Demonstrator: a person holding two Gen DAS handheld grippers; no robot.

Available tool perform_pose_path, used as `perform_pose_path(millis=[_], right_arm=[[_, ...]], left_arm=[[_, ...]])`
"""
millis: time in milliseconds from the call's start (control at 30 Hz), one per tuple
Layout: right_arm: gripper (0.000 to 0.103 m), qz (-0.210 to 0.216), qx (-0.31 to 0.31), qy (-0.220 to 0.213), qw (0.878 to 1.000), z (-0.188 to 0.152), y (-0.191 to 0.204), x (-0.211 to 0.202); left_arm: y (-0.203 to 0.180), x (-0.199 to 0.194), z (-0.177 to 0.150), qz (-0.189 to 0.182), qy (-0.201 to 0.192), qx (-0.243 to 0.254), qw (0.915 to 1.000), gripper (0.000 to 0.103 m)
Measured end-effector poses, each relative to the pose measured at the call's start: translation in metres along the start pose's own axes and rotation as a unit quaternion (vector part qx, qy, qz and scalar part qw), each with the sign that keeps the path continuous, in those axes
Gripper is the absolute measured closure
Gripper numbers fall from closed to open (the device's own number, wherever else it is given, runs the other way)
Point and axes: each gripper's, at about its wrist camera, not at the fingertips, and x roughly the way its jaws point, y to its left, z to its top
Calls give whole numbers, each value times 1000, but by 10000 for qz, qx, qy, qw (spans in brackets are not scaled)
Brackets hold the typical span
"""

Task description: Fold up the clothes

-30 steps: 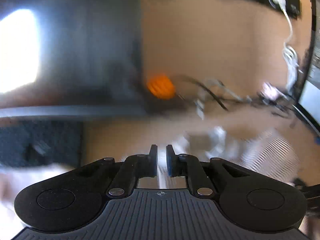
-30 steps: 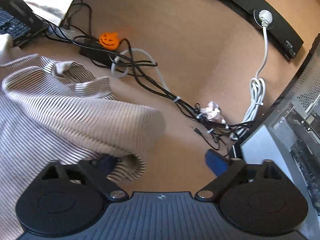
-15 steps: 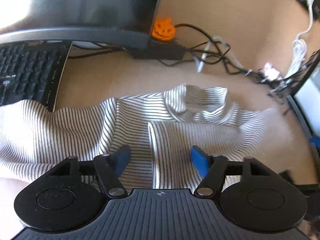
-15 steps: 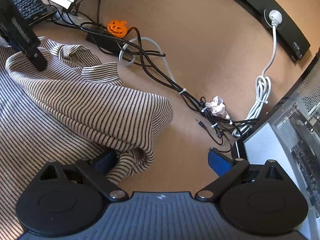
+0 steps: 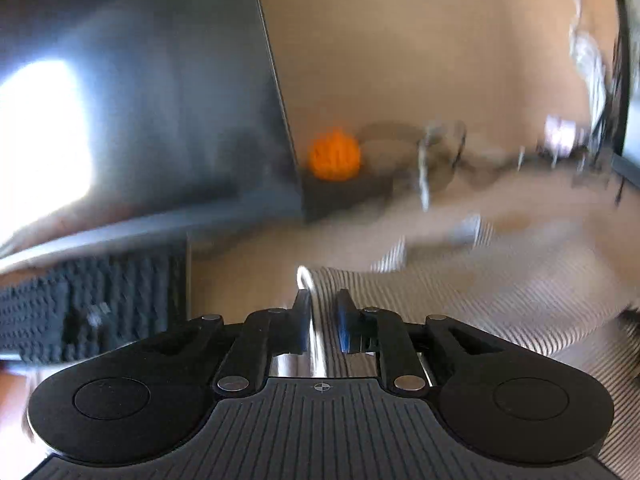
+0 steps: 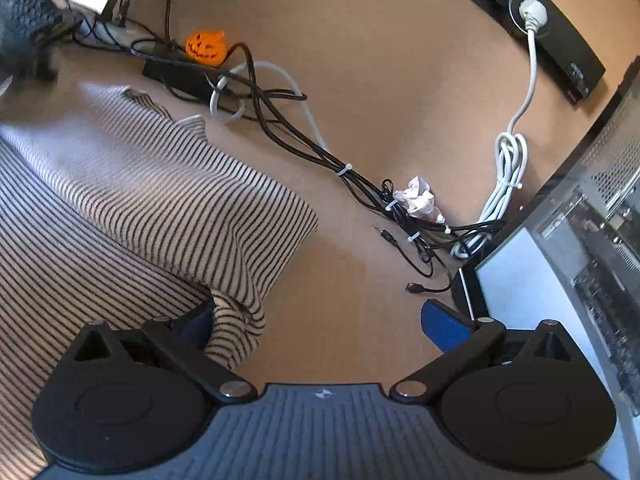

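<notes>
Striped cream-and-black knit garment (image 6: 132, 208) lies spread over a tan worktop (image 6: 400, 80), filling the 7 to 10 o'clock side of the right wrist view, one folded edge doubled over toward the centre. Left tongs (image 5: 324, 312) are nearly closed, pinching a thin ridge of the striped fabric (image 5: 460, 300) between their blue-padded tips; that view is smeared by motion. Right tongs (image 6: 320, 320) stand wide open, the left blue pad (image 6: 196, 324) touching the rolled hem of the garment, the right blue pad (image 6: 448, 324) over bare worktop, gripping nothing.

Clutter crowds the far edge of the cloth. An orange pumpkin-face figure (image 6: 206, 48) sits on a black power brick (image 6: 180, 76) at 11 o'clock, just beyond the garment. From there a bundle of black cables (image 6: 320, 152), tied with white zip ties, runs diagonally toward 3 o'clock, passing near the folded edge. A crumpled white paper scrap (image 6: 418, 200) lies against the cables. A coiled white power cord (image 6: 508, 168) leads up to a black socket strip (image 6: 560, 44) at 1 o'clock. An open computer case (image 6: 580, 260) stands at 3 o'clock. In the left wrist view, a dark monitor (image 5: 140, 100) rises at 10 o'clock above a black keyboard (image 5: 80, 304).
</notes>
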Motion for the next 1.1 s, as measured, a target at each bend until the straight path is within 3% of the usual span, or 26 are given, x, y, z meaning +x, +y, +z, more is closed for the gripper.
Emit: perform_pose_path(millis=[67, 100, 133, 200, 300, 367, 467, 567, 600, 900, 1000, 1100], right_arm=[[0, 308, 263, -8, 9992, 4, -12, -11], [0, 503, 449, -26, 9977, 7, -21, -18], [0, 719, 720, -55, 9948, 9, -30, -25], [0, 1124, 1285, -83, 9853, 14, -49, -35], [0, 1347, 1901, 115, 9724, 26, -60, -20], [0, 1192, 1959, 282, 9729, 30, -55, 2], [0, 950, 1493, 856, 9805, 30, -30, 39], [0, 1010, 1410, 793, 9817, 32, -30, 32], [0, 1031, 1386, 766, 9820, 33, -30, 29], [0, 1226, 1166, 527, 9842, 42, -29, 3], [0, 1807, 1296, 479, 9738, 37, -23, -21], [0, 2324, 1402, 527, 9610, 32, -7, -36]], left_arm=[[3, 10, -7, -21, 228, 5, 9997, 76], [8, 10, -8, -79, 270, -93, 9996, 66], [14, 6, -8, -161, 279, -239, 9992, 49], [28, -6, -3, -490, 235, -636, 9965, 33], [39, -28, 2, -1128, 56, -1073, 9878, 9], [30, -26, 9, -1570, 55, -1169, 9806, 8], [19, -20, 9, -2013, 361, -1230, 9711, 7], [8, 3, -1, -2075, 1025, -1267, 9646, 7], [6, 5, -4, -2062, 1085, -1294, 9638, 7], [8, 1, -6, -2047, 1123, -1668, 9579, 2], [27, -21, -3, -2109, 874, -1798, 9568, 2], [56, -44, -4, -1917, 537, -2004, 9593, 2]])
